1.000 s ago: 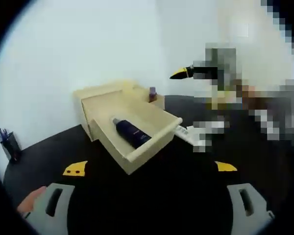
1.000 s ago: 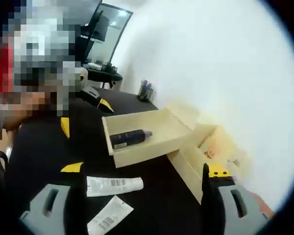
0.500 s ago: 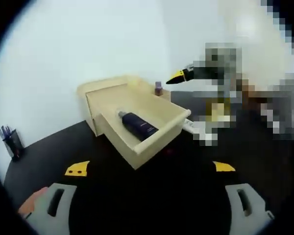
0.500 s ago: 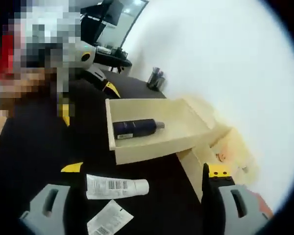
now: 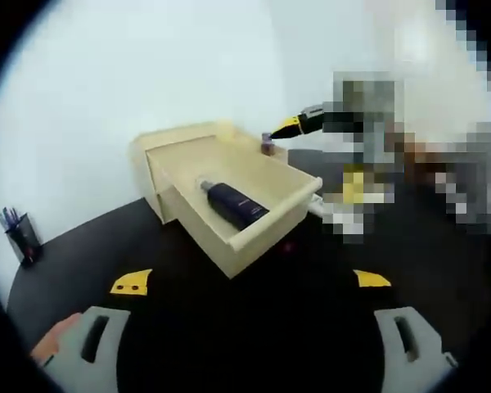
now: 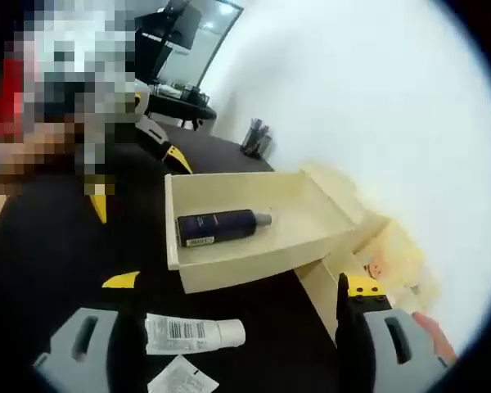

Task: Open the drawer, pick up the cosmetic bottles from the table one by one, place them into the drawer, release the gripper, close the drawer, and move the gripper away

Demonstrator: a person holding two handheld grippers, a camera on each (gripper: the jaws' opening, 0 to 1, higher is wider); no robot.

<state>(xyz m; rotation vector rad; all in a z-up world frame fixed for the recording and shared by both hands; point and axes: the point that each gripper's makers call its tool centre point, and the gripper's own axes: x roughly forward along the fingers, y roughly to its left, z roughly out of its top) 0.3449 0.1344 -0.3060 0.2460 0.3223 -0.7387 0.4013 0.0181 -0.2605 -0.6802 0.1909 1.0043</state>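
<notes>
A cream drawer (image 5: 272, 223) stands pulled out of its cabinet (image 5: 180, 141) on a black table. A dark blue cosmetic bottle (image 5: 233, 205) lies on its side in it, also seen from the other side as the bottle (image 6: 221, 225) in the drawer (image 6: 229, 270). A white tube (image 6: 195, 332) and a white sachet (image 6: 180, 378) lie on the table in front of the drawer. My left gripper (image 5: 250, 281) is open and empty, short of the drawer front. My right gripper (image 6: 241, 284) is open above the tube. One of its yellow fingertips (image 5: 290, 124) shows beside a small purple bottle (image 5: 268, 146) on the cabinet.
A pen cup (image 5: 16, 237) stands at the table's far edge by the white wall, the same cup (image 6: 256, 137) in the right gripper view. A person's hand (image 5: 53, 336) holds the left gripper. A desk with a monitor (image 6: 180, 33) stands behind.
Both cameras have drifted a little closer to the drawer. In the left gripper view the right gripper's yellow tip has come down towards the small purple bottle. Both grippers stay open.
</notes>
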